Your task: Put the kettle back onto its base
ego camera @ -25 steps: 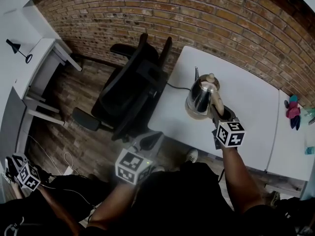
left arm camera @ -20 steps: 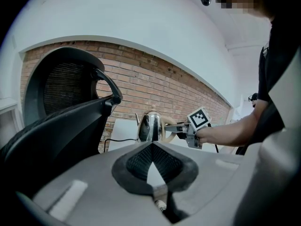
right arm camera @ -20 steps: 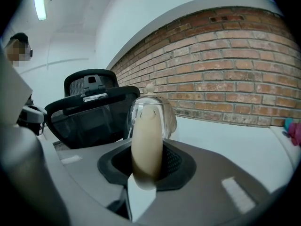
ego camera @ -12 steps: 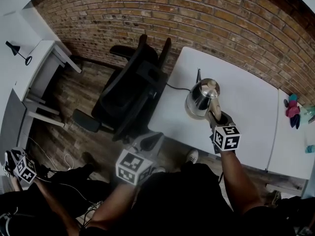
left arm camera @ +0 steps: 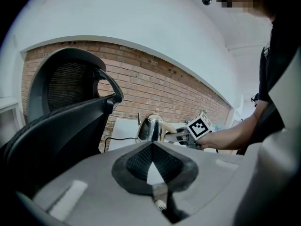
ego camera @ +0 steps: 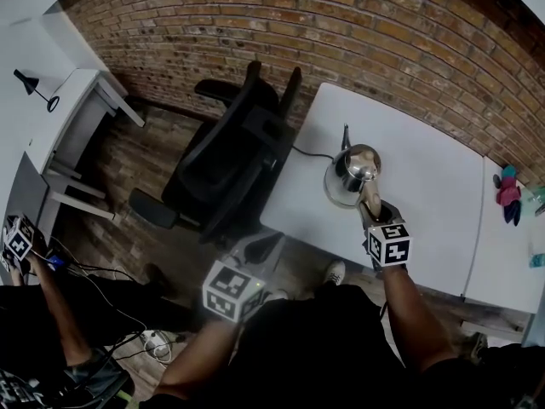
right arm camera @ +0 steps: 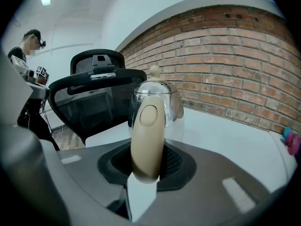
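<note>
seating looks like the step in hand. left claw [left arm camera: 153,147], nearest and well off the worktop [ego camera: 426,160], is pressed together on nothing. right claw [right arm camera: 146,173] pinches the beige handle [right arm camera: 147,126] of the kettle [ego camera: 349,170], low over the worktop's near edge; base hidden beneath. next: settle it level, then release.

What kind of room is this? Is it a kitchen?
Most likely an office or workroom, not a kitchen: a black office chair stands beside a white table, there's another desk at the left, and the wall is bare brick.
</note>
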`<state>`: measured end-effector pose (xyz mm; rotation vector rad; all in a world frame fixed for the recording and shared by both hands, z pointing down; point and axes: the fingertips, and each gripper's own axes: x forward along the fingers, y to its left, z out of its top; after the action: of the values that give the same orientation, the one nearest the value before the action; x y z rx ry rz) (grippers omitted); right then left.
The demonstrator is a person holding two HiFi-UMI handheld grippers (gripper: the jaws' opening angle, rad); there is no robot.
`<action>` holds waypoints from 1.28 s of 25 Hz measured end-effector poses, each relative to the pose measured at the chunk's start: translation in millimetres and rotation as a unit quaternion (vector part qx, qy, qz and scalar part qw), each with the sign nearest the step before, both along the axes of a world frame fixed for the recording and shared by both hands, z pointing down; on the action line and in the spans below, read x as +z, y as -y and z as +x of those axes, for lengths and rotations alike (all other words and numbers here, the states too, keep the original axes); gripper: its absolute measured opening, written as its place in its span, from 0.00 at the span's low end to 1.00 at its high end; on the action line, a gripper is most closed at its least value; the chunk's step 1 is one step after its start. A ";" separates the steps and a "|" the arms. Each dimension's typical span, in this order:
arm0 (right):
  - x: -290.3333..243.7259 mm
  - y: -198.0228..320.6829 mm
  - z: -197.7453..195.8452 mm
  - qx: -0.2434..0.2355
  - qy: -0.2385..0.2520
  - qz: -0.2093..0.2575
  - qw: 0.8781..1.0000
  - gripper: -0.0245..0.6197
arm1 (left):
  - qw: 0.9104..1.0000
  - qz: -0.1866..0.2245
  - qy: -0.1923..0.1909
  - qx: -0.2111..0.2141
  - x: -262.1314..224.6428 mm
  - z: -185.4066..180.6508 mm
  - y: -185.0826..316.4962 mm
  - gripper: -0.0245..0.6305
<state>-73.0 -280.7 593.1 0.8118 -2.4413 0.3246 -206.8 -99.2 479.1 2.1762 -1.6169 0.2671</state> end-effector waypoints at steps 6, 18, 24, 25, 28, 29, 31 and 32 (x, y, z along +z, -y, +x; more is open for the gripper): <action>-4.8 -0.9 1.1 0.013 -0.008 -0.002 1.000 0.26 | 1.000 0.006 0.002 0.005 -5.8 0.8 -2.1 0.04; -29.9 -16.0 17.5 0.044 -0.004 0.016 0.999 0.33 | 1.000 0.014 0.000 0.028 -14.6 6.0 -14.3 0.04; -45.8 -37.4 29.3 0.063 0.004 0.025 0.998 0.32 | 0.999 0.025 -0.003 0.046 -18.4 11.2 -25.3 0.04; -49.2 -42.6 31.1 0.066 0.007 0.026 0.997 0.31 | 0.998 0.026 -0.004 0.050 -19.1 12.1 -28.1 0.04; -58.6 -61.2 35.4 0.075 0.015 0.028 0.997 0.27 | 0.998 0.026 -0.008 0.064 -19.6 15.7 -38.0 0.04; -61.7 -68.3 36.7 0.077 0.019 0.028 0.996 0.25 | 0.997 0.026 -0.008 0.068 -19.2 16.7 -41.3 0.04; -68.8 -83.5 38.5 0.081 0.026 0.031 0.996 0.19 | 0.997 0.024 -0.007 0.076 -17.7 18.0 -48.4 0.04; -72.8 -91.4 38.9 0.083 0.030 0.033 0.996 0.16 | 0.997 0.021 -0.007 0.080 -16.5 18.8 -52.5 0.04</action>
<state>-34.1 -189.3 520.4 1.0516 -2.4574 0.3352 -188.0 -46.8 462.6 2.3386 -1.4536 0.2651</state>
